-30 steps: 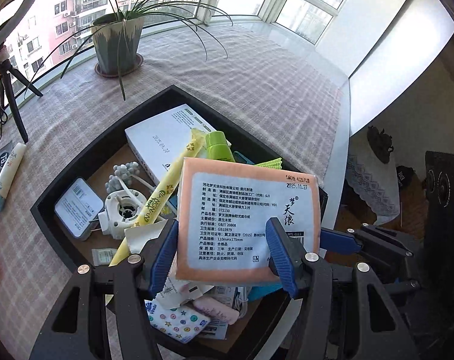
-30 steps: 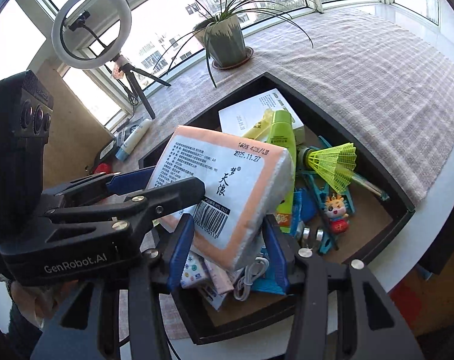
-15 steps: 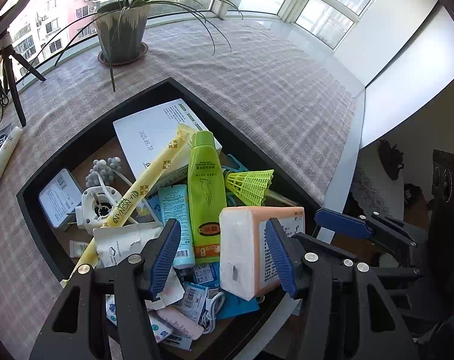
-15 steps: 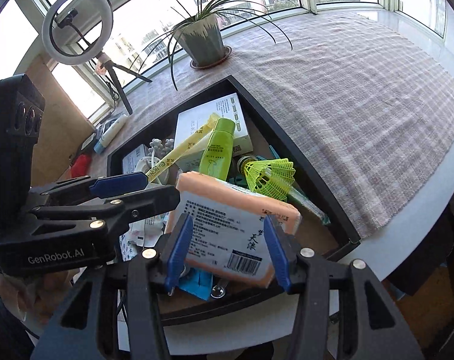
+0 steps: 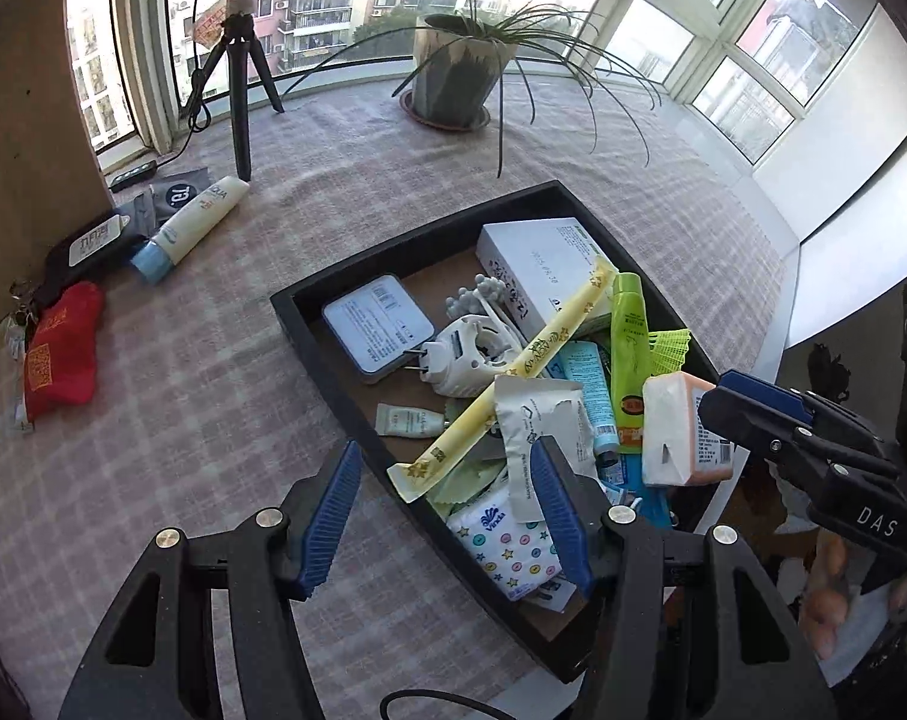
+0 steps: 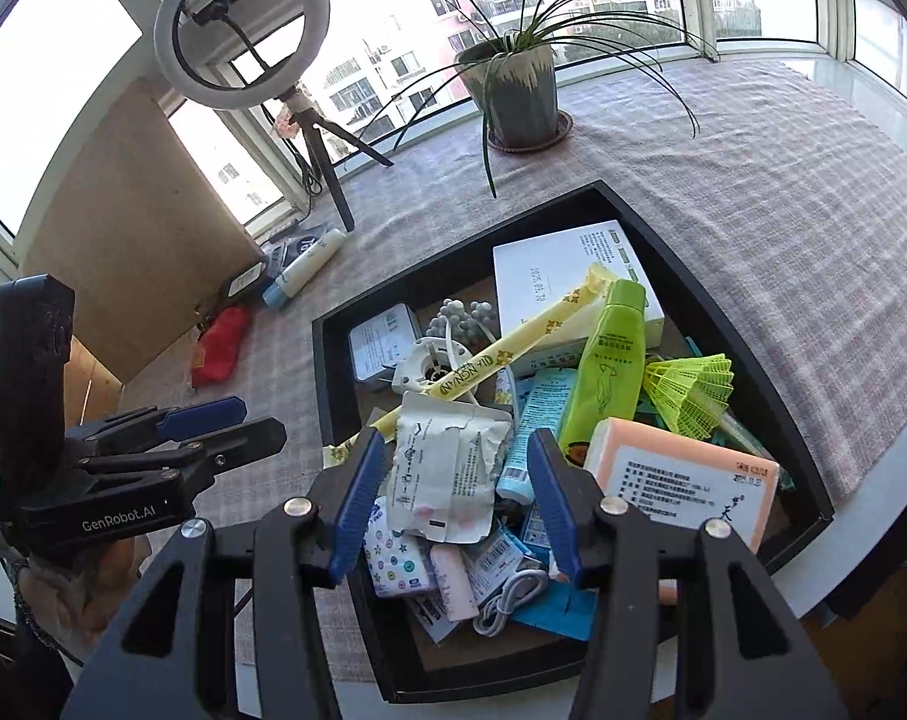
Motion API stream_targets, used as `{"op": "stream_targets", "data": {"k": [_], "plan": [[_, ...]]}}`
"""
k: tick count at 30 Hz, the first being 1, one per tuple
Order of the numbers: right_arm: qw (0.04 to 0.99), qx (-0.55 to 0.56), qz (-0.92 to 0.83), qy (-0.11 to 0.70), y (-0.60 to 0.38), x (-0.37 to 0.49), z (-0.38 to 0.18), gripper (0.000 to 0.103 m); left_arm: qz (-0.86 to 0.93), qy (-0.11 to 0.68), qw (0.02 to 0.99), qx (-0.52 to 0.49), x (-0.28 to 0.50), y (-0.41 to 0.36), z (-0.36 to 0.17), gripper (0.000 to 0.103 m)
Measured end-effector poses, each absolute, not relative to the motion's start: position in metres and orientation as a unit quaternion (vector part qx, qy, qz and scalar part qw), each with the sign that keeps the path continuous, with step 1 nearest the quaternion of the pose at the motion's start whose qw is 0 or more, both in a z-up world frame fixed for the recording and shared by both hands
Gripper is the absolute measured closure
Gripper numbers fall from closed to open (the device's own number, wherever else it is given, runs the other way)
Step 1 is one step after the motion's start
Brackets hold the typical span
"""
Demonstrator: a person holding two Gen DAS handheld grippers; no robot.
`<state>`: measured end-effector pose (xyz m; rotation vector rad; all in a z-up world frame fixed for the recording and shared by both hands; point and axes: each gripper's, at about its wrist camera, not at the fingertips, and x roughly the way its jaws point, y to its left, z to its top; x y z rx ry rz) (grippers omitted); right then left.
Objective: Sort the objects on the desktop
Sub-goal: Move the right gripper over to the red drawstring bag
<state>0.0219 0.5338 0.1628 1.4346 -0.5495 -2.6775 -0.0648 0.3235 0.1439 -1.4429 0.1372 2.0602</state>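
The orange-and-white tissue pack (image 5: 684, 432) (image 6: 687, 480) lies on the heap at the front right corner of the black tray (image 5: 333, 384) (image 6: 327, 396), and nothing grips it. My left gripper (image 5: 446, 450) stands open over the tray's near left rim with nothing between its fingers. My right gripper (image 6: 454, 438) is open above the heap. A torn white packet (image 6: 447, 468) lies below its gap, untouched. A green tube (image 6: 609, 372), a yellow stick pack (image 6: 501, 354) and a white box (image 6: 561, 282) also lie in the tray.
On the checked cloth left of the tray lie a cream tube (image 5: 189, 228), a red pouch (image 5: 63, 348) and dark pouches (image 5: 171, 198). A ring-light tripod (image 5: 240, 90) and a potted plant (image 5: 453, 84) stand at the back. The table edge runs just right of the tray.
One second ago both grippers held the tissue pack above the tray. The left let go first and swung left; the right lowered the pack, released it and drew left.
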Motion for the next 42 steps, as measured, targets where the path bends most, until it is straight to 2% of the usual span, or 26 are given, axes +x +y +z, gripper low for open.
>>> {"op": "stream_targets", "data": {"k": [6, 18, 21, 31, 42], "plan": [[0.054, 0.459, -0.875, -0.146, 0.466, -0.016, 0.183, 0.049, 0.796, 0.039, 0.261, -0.544, -0.102, 0.237, 0.149, 0.047], [0.112, 0.483, -0.864, -0.086, 0.354, -0.138, 0.189, 0.048, 0.827, -0.017, 0.153, -0.541, -0.202, 0.105, 0.146, 0.047], [0.126, 0.494, -0.858, -0.066, 0.333, -0.178, 0.179, 0.042, 0.827, -0.057, 0.123, -0.546, -0.233, 0.082, 0.137, 0.047], [0.151, 0.545, -0.822, -0.064, 0.295, -0.307, 0.111, 0.042, 0.81, -0.154, 0.062, -0.563, -0.334, 0.049, 0.085, 0.045], [0.155, 0.572, -0.801, -0.087, 0.27, -0.391, 0.045, 0.042, 0.805, -0.143, 0.038, -0.574, -0.38, 0.062, 0.029, 0.046]]}}
